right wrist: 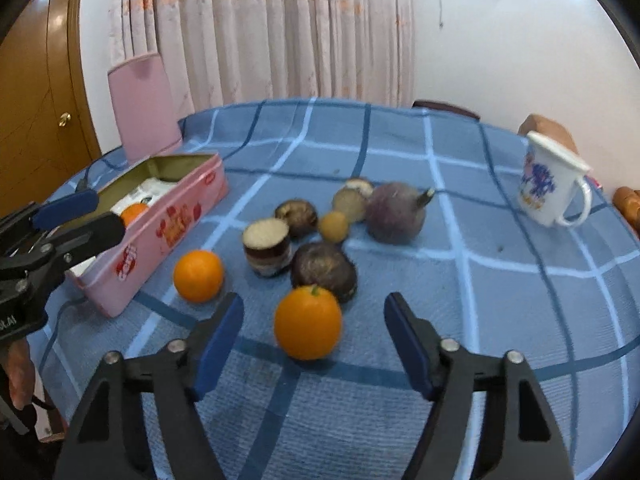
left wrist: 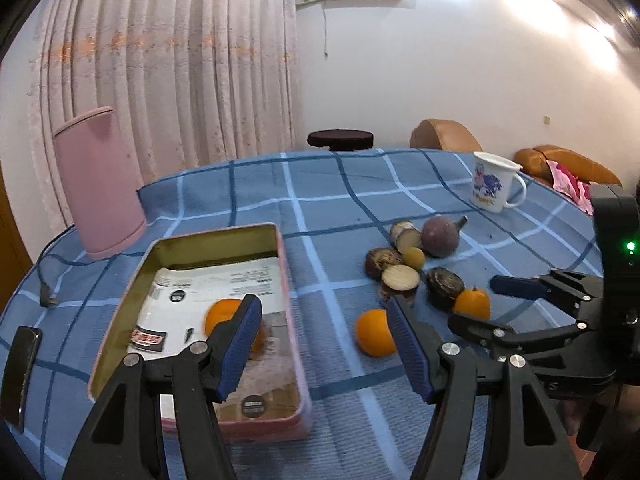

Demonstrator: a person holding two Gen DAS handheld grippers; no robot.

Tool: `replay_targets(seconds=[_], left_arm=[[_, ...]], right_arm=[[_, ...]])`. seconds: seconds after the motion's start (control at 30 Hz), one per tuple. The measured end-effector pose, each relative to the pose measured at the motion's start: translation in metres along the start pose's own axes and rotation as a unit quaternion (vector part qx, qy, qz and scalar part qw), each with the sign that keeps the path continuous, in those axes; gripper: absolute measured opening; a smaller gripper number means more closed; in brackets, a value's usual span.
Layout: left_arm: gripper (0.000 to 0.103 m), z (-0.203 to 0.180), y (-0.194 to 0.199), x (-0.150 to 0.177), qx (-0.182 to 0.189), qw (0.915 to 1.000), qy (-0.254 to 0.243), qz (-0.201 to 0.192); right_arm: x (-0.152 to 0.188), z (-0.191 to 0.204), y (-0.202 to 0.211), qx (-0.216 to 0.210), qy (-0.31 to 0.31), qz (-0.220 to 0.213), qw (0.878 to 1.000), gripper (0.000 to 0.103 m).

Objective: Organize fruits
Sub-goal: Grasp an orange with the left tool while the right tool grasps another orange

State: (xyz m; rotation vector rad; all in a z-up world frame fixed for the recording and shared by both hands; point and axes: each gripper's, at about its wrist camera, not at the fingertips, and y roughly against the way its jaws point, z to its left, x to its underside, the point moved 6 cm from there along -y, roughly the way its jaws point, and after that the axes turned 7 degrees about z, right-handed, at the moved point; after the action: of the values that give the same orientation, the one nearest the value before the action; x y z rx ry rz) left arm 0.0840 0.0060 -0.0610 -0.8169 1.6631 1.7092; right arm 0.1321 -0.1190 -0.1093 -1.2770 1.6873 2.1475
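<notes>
well, both my claws gape empty — left gripper [left wrist: 324, 316] by the pink tin [left wrist: 280, 264], right gripper [right wrist: 314, 316] around a loose orange [right wrist: 308, 322], untouched; tin holds one orange [left wrist: 224, 314].

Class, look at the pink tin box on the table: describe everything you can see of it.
The pink tin box is a long, shallow rectangular tin, lid off, resting flat on the blue checked tablecloth. Its outer walls are pink with red printed pictures and lettering; the inside walls look like dull gold metal. A printed white sheet lines the bottom, and one orange lies on it. A pink upright container stands behind it. Neither gripper appears to touch it.
</notes>
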Motion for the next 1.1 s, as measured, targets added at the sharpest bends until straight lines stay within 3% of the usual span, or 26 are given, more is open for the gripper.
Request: replay_targets(seconds=[0.17, 0.43, 0.5, 0.53, 0.7, 0.8, 0.9, 1.1], left_arm=[[0.066, -0.012, -0.011, 0.003, 0.015, 0.9997, -0.011, 0.018], [0.066, -0.034, -0.020, 0.001, 0.020, 0.9982, -0.048, 0.030], [0.060, -0.040, -0.028, 0.002, 0.025, 0.9973, -0.053, 0.043], [0.052, -0.042, -0.033, 0.003, 0.029, 0.9967, -0.054, 0.053], [0.051, -0.048, -0.054, 0.008, 0.029, 0.9937, -0.059, 0.090], [0.049, -0.049, -0.058, 0.009, 0.014, 0.9934, -0.069, 0.091], [0.037, -0.046, -0.061, 0.008, 0.000, 0.9934, -0.072, 0.089], [0.036, -0.049, -0.058, 0.009, 0.018, 0.9933, -0.077, 0.084]], right_arm=[[0.003, -0.001, -0.010, -0.032, -0.008, 0.029, 0.999, 0.038], [0.002, -0.015, 0.005, -0.047, -0.046, -0.012, 0.998, 0.038], [0.001, -0.016, 0.006, -0.049, -0.049, -0.016, 0.997, 0.038], [0.001, -0.016, 0.007, -0.049, -0.050, -0.019, 0.997, 0.038], [0.001, -0.016, 0.010, -0.051, -0.052, -0.025, 0.997, 0.038], [0.001, -0.015, 0.009, -0.049, -0.050, -0.024, 0.997, 0.038], [0.001, -0.015, 0.009, -0.050, -0.049, -0.023, 0.997, 0.038], [0.000, -0.015, 0.010, -0.045, -0.047, -0.027, 0.997, 0.038]])
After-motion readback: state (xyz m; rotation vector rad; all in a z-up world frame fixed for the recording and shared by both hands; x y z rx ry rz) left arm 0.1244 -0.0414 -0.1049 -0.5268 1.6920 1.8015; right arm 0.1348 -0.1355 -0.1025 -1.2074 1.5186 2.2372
